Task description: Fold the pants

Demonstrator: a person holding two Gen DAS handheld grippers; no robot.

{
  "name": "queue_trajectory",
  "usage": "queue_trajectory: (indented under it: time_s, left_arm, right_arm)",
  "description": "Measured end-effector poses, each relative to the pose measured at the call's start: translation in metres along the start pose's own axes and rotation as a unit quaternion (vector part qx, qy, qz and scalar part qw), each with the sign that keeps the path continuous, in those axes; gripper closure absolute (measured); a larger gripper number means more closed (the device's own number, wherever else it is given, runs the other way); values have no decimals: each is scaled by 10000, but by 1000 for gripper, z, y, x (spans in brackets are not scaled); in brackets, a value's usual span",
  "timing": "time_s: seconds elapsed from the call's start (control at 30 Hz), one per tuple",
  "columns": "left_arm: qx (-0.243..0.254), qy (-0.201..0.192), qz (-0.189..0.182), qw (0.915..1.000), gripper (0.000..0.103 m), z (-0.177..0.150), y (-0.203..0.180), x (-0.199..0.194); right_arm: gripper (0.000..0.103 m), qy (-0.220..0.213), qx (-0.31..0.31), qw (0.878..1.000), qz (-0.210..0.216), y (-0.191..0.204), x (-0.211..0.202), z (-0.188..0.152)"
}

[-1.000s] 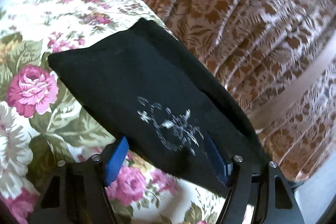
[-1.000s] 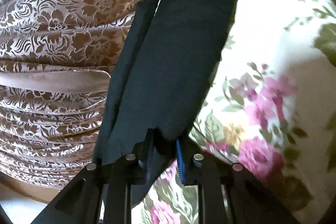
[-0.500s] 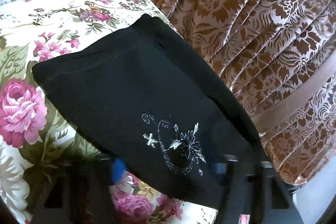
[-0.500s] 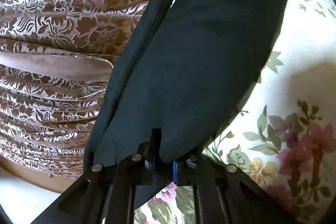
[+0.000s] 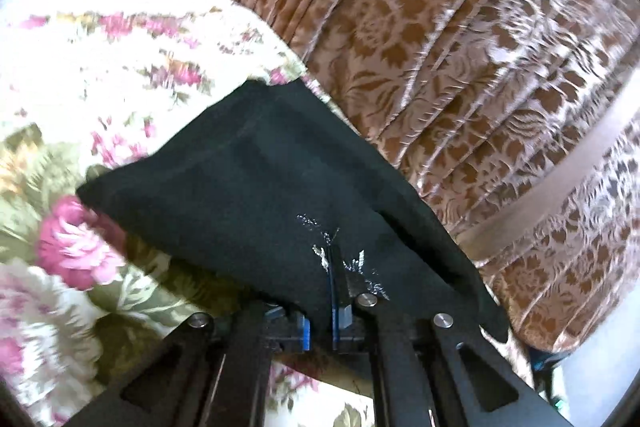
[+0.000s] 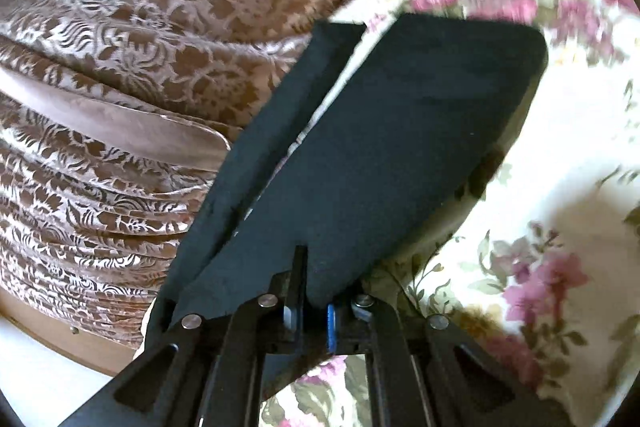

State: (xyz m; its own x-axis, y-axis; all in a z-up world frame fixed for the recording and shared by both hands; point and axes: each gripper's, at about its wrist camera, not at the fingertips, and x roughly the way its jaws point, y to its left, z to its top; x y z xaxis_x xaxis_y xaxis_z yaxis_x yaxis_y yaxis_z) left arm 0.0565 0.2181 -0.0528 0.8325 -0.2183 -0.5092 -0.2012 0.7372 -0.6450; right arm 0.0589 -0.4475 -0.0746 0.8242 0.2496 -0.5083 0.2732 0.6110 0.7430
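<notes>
The black pants (image 5: 248,187) lie partly folded on a floral bedspread (image 5: 100,75), with a small silver embroidered motif (image 5: 344,259) near my left gripper. My left gripper (image 5: 320,323) is shut on the near edge of the pants at that motif. In the right wrist view the pants (image 6: 400,139) spread out as a broad black panel with a narrower strip (image 6: 264,163) to its left. My right gripper (image 6: 312,307) is shut on the near edge of that panel and holds it lifted off the bedspread (image 6: 560,187).
A brown and silver damask curtain or bed skirt (image 5: 460,47) hangs beside the bed, with a plain satin band (image 6: 120,123) across it. A strip of pale floor (image 6: 44,367) shows below.
My left gripper was open over the pants' edge and has closed on it. My right gripper stayed shut and has raised its panel, which now casts a shadow on the bedspread.
</notes>
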Motion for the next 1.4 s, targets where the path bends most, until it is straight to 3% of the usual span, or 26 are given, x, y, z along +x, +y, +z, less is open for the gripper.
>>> queue_trajectory:
  time_s: [0.23, 0.47, 0.73, 0.77, 0.83, 0.87, 0.9, 1.03, 1.07, 1.13, 1.17, 1.23, 1.4]
  left_arm:
    - [184, 85, 90, 9998, 97, -22, 7, -39]
    - [277, 117, 235, 9993, 97, -56, 22, -82]
    - [429, 263, 473, 9976, 94, -78, 29, -74]
    - [426, 242, 492, 9976, 89, -77, 30, -73]
    - [302, 159, 495, 9982, 65, -73, 35, -74]
    - [210, 113, 493, 9985, 45, -70, 38, -75]
    - [34, -7, 489, 9988, 40, -67, 44, -76]
    - [-550, -213, 441, 9973, 41, -50, 67, -71]
    - [-584, -177, 452, 9971, 47, -48, 70, -69]
    - [-595, -150, 560, 9965, 72, -45, 75, -63]
    - [-613, -104, 647, 9960, 93, -45, 77, -60]
    - [-757, -3, 643, 9951, 96, -46, 84, -59]
    - [-853, -134, 606, 9944, 97, -43, 85, -84]
  right_arm:
    - [96, -67, -291, 9995, 83, 9, -43, -7]
    - [96, 120, -445, 9989, -120, -10, -84, -31]
    - [92, 305, 33, 9992, -266, -46, -86, -53]
    - [87, 308, 15, 9991, -283, -45, -86, -52]
    - [76, 303, -135, 9989, -338, -40, -88, -47]
    - [75, 233, -188, 9989, -371, -39, -90, -43]
    - [74, 80, -177, 9990, -397, -42, -95, -37]
    - [74, -393, 425, 9967, -576, -72, -106, -15]
    - [74, -498, 629, 9952, -564, -82, -109, -9]
    - [83, -631, 862, 9922, -640, -96, -110, 2]
    - [89, -677, 885, 9910, -743, -100, -110, 7]
    - [95, -742, 738, 9909, -849, -98, -111, 16]
    - [96, -1041, 130, 9896, -980, -78, -130, 11]
